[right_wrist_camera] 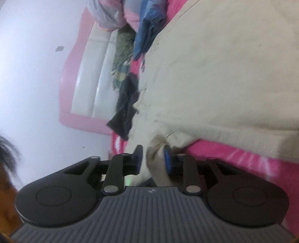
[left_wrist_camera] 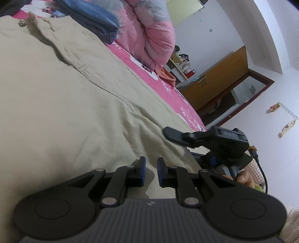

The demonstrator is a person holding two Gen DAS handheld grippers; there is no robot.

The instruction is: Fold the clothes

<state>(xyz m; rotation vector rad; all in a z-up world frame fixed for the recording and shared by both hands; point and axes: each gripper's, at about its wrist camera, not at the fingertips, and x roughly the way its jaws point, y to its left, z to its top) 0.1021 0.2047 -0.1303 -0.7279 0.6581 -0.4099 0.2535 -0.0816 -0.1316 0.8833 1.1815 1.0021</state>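
The beige trousers (left_wrist_camera: 71,104) looked heavy yet limp, best held at the hem, where the right hand-held gripper (right_wrist_camera: 152,158) was pinching a fold, while the left hand-held gripper (left_wrist_camera: 151,173) stood nearly closed, with cloth seemingly between its pads.

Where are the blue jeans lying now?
In the left wrist view the blue jeans lie at the top, on the pink bed sheet, between the beige trousers and the pink quilt.

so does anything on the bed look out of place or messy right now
Yes. Beyond the beige trousers, loose clothes lie unfolded: blue jeans bunched against the pink quilt, and a dark garment crumpled beside the headboard. The trousers' corner is bunched between the right gripper fingers.
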